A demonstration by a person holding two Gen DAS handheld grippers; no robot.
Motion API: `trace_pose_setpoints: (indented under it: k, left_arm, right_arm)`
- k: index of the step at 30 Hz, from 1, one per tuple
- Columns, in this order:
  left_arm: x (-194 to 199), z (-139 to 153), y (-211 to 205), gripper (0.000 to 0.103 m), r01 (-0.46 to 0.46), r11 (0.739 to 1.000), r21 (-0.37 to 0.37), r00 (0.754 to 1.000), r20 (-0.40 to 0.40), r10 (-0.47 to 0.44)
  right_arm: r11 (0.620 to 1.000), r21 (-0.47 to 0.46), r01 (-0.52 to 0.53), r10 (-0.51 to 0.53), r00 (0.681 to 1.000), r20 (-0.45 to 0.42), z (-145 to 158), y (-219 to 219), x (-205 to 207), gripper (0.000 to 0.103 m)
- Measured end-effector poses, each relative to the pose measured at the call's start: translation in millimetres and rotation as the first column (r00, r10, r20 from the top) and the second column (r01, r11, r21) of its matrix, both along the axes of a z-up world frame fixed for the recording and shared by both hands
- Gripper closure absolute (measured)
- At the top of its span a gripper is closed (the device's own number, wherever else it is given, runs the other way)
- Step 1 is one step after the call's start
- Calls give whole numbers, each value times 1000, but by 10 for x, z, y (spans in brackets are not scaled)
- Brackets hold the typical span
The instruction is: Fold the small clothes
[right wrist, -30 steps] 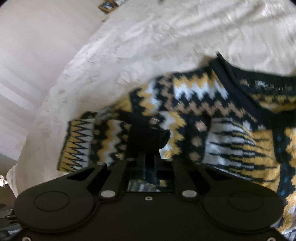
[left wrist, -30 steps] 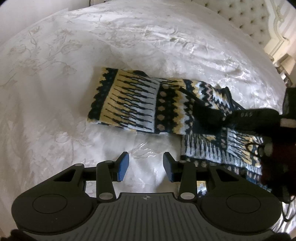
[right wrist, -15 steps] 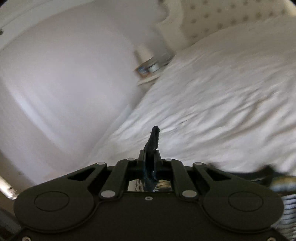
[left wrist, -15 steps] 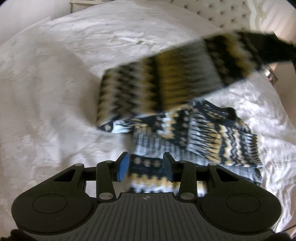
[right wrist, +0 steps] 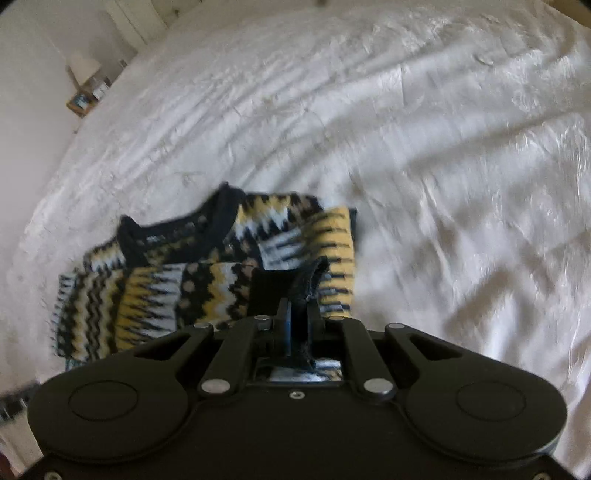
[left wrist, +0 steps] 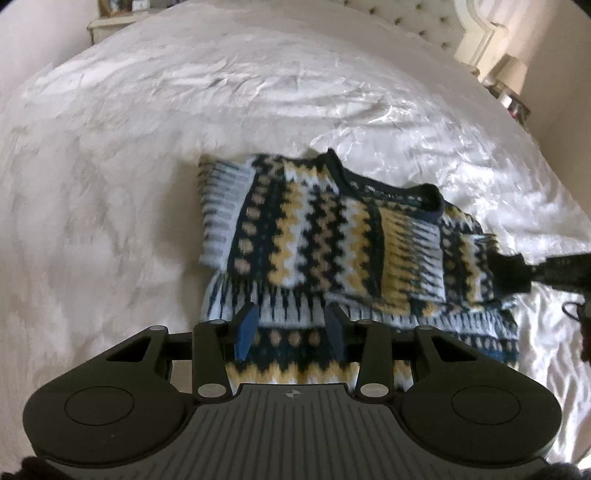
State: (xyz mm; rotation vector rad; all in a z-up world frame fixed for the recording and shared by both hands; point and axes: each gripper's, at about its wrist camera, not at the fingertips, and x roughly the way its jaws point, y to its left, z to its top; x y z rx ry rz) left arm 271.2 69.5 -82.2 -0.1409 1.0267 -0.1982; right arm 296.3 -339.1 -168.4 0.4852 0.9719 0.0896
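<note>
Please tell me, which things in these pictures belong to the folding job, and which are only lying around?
Part of the job:
- patterned sweater, on the bed
- right claw, shut on the sweater's dark cuff
- left claw, open over the hem

Only lying around:
- white bedspread
- headboard
- lamp
- small items by the wall

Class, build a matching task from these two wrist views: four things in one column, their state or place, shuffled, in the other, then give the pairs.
Things:
1. left gripper
2. right gripper
3. patterned sweater
4. white bedspread

States:
A. shut on a dark cuff
B. lies folded over itself
C. open, above the hem
D. wrinkled, underneath everything

Pairs: 1-C, 2-A, 3-B, 4-D
</note>
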Motion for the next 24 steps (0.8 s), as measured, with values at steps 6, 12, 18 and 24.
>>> trace_pose_setpoints:
  k: [6,12,18,24]
  left_arm:
    - [407,27,-73,64,32,999,30,997,65,-34]
    - [832,-390,-45,64,26,991,135,1000,7,-27]
    - [865,-769,135,63,64,981,183,996,-66,-53]
    - [737,-426,120,64,15,987,159,1000,22,-19]
  right_arm:
    - [1000,23,-8,6,997,81,194,-15,-50,88]
    - [999,-44,-26,27,999,19,-70,-2,212,84]
    - [985,-167,-35,25,998,-62,-357,10,352,75]
    - [972,-229,52,-42,998,47,-97,68,188,63]
